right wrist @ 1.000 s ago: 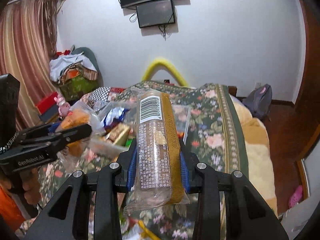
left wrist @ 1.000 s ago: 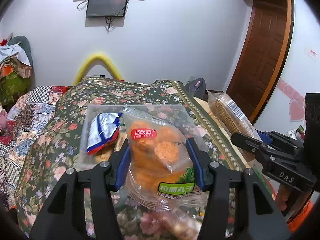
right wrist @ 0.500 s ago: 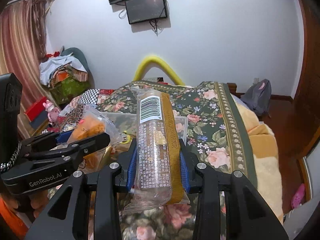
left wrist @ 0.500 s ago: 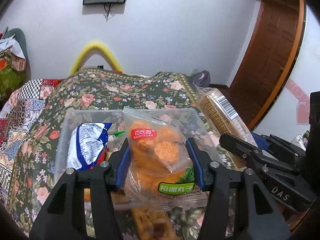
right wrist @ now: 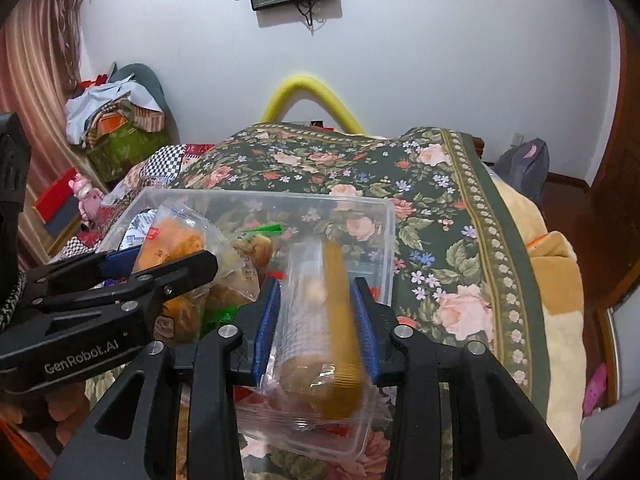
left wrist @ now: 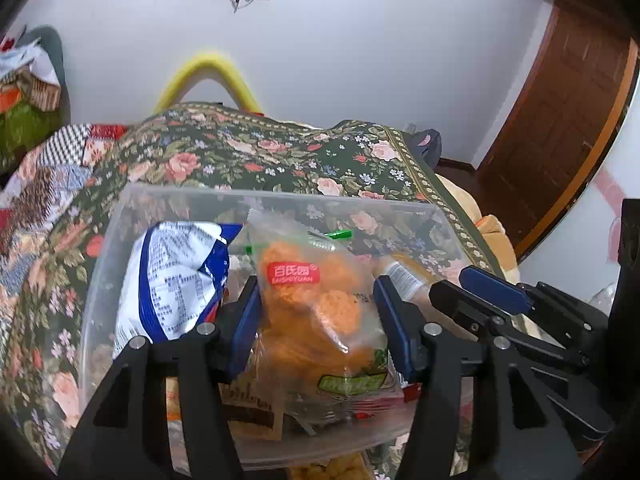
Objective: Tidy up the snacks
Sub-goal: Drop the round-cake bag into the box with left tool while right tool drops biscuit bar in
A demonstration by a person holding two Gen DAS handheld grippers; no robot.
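Note:
A clear plastic box (left wrist: 280,194) (right wrist: 280,196) stands on the flowered bedspread and holds a blue-and-white bag (left wrist: 176,276) and other packets. My left gripper (left wrist: 314,300) (right wrist: 168,258) is over the box, its blue pads on either side of a clear bag of orange snack balls (left wrist: 320,308) (right wrist: 176,240). Its jaws are opening, with the bag still between them. My right gripper (right wrist: 316,304) (left wrist: 448,280) is shut on a long biscuit pack (right wrist: 316,320) (left wrist: 400,274) that looks blurred. The pack points down into the right end of the box.
The box lies on a bed with a dark flowered bedspread (right wrist: 440,240). Behind it a yellow foam arch (right wrist: 312,88) leans on the wall. A clothes pile (right wrist: 116,120) is at left, a backpack (right wrist: 524,168) and a wooden door (left wrist: 560,120) at right. More snacks (left wrist: 320,470) lie before the box.
Both grippers have come forward and down, so the box now lies right under them. The biscuit pack has tipped forward and lower in the right jaws.

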